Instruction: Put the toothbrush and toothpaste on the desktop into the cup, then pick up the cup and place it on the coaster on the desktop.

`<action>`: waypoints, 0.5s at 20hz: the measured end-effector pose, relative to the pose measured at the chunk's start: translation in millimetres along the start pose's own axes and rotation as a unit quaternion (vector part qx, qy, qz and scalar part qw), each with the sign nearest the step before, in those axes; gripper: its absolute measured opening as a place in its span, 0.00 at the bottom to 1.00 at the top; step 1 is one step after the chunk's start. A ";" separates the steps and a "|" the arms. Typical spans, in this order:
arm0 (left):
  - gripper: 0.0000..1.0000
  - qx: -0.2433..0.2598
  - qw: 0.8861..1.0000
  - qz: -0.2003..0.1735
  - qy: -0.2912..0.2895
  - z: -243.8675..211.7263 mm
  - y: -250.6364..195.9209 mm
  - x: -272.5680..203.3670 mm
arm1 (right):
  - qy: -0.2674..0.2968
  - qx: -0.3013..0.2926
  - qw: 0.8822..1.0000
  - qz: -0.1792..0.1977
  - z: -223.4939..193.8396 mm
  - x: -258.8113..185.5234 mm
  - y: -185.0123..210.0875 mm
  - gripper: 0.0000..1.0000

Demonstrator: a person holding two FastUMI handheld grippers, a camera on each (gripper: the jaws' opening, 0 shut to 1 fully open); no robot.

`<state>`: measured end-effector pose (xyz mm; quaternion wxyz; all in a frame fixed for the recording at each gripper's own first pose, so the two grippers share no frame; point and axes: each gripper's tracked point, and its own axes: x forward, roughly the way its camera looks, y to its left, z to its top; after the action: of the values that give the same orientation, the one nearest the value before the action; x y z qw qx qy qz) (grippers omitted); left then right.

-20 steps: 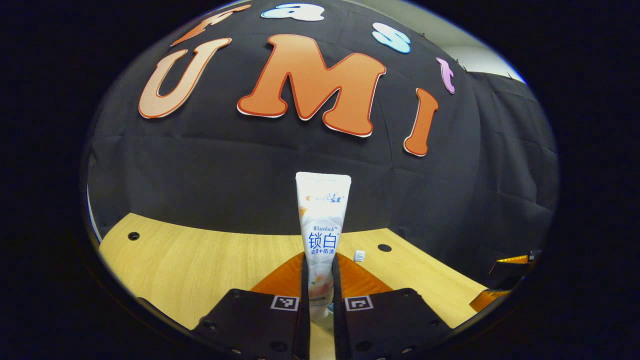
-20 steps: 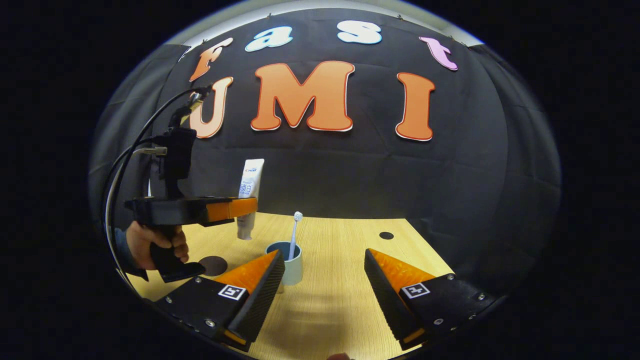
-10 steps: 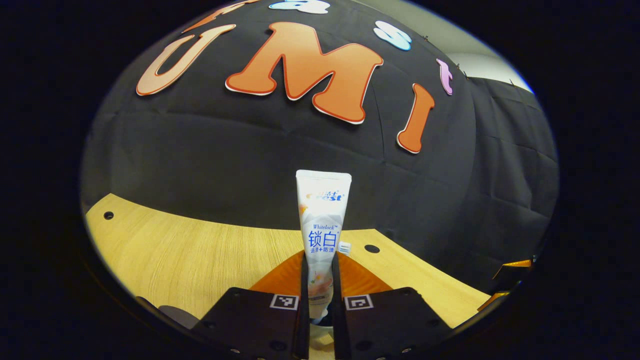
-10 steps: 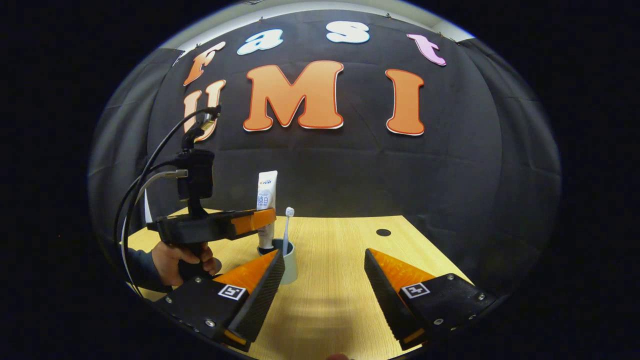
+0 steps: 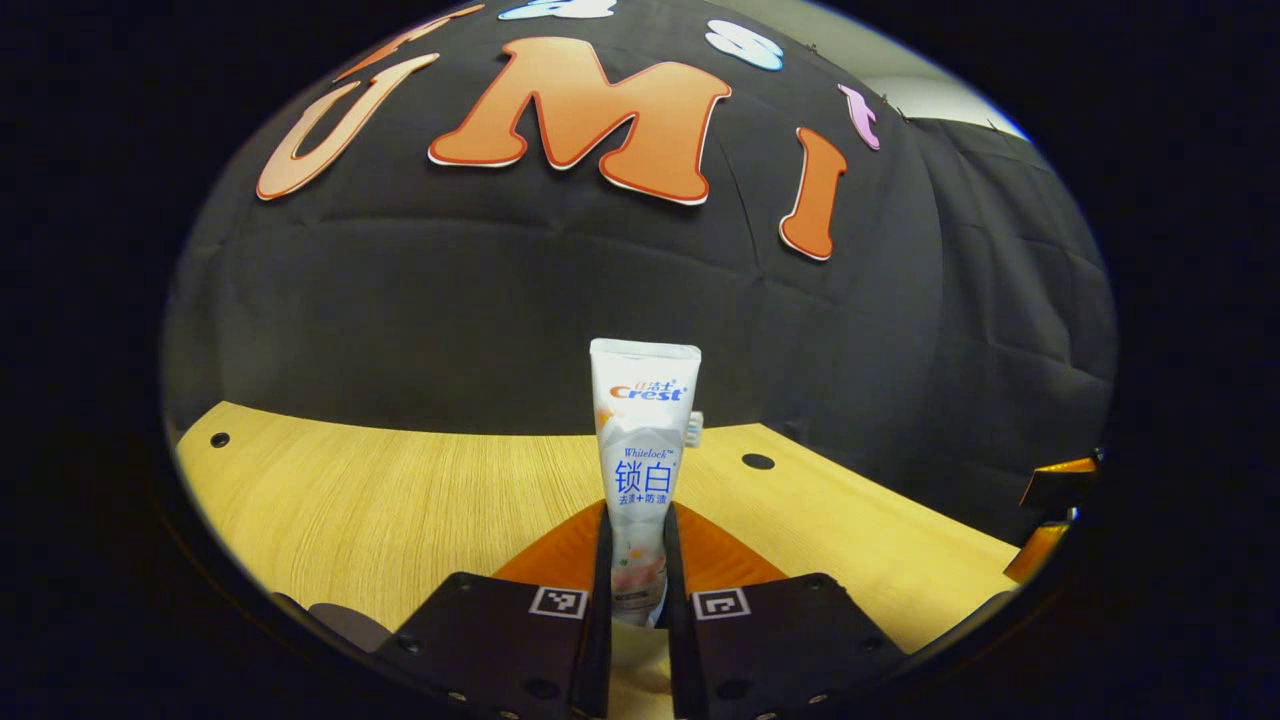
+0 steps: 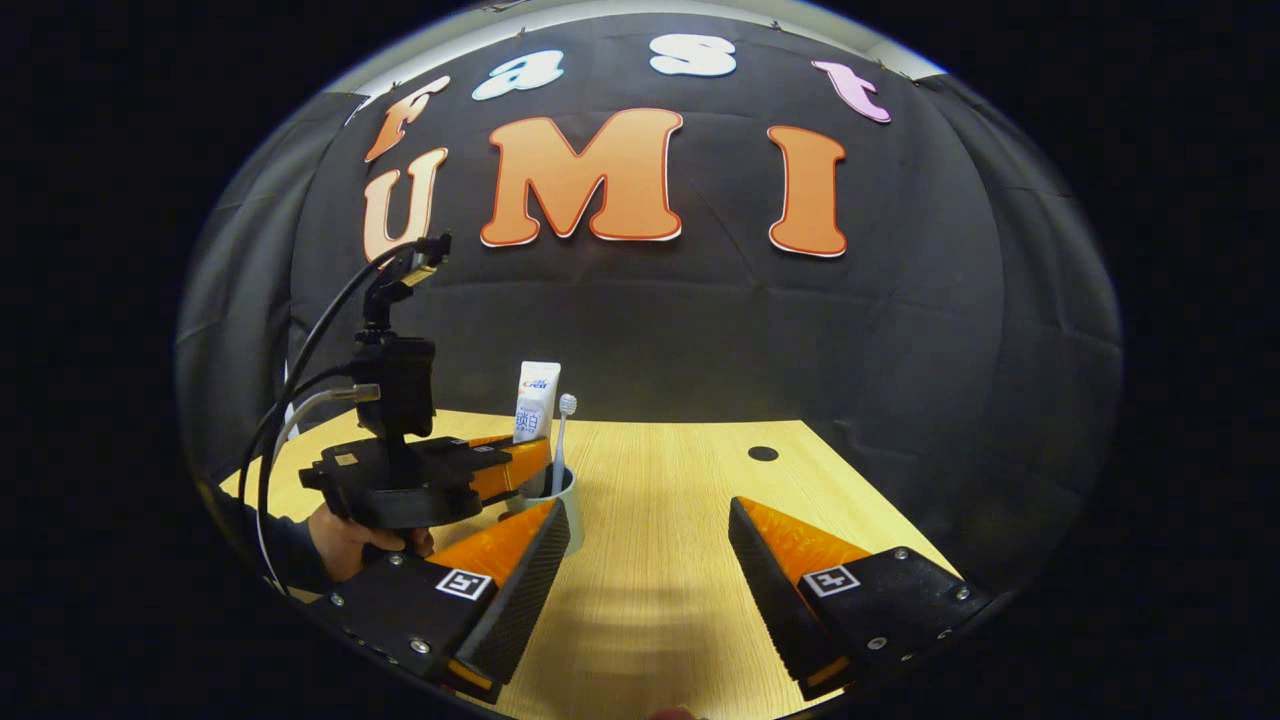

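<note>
My left gripper [image 5: 636, 560] is shut on a white toothpaste tube [image 5: 642, 440], held upright by its lower part. In the right gripper view the left gripper [image 6: 515, 462] holds that toothpaste tube [image 6: 536, 398] with its lower end down inside the pale blue cup [image 6: 572, 497]. A white toothbrush [image 6: 561, 440] stands in the same cup, head up; its head [image 5: 694, 428] peeks out behind the tube. A dark round coaster [image 5: 345, 625] lies on the desk at the lower left. My right gripper [image 6: 648, 560] is open and holds nothing, a little to the right of the cup.
The wooden desktop [image 6: 660, 520] has a round cable hole [image 6: 763, 453] at its far right and another hole [image 5: 219, 439] at the far left. A hand [image 6: 350, 528] grips the left gripper's handle, cables rising behind it. The black cloth wall closes the back.
The left gripper has come down and towards the cup, lowering the toothpaste tube from above the desk into the cup beside the toothbrush. The right gripper has stayed open.
</note>
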<state>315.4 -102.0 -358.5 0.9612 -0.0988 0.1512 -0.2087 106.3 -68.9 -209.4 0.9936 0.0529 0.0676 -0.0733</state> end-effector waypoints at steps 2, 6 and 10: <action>0.29 0.007 1.000 -0.007 -0.001 -0.9 -2.4 -2.2 | 0.001 -0.003 1.000 0.000 0.3 -1.9 0.2 0.97; 0.96 0.017 1.000 -0.002 0.001 -3.6 5.6 -16.1 | 0.006 -0.001 1.000 -0.006 -1.9 -0.5 -3.8 0.98; 0.98 0.030 0.999 -0.003 0.009 -8.0 12.1 -35.8 | 0.012 0.004 1.000 -0.010 -4.1 1.6 -6.1 0.97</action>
<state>286.2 -76.7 -360.1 0.9616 -0.0684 0.1530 -0.2174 106.4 -74.7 -214.3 0.9917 0.0568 0.0801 -0.0827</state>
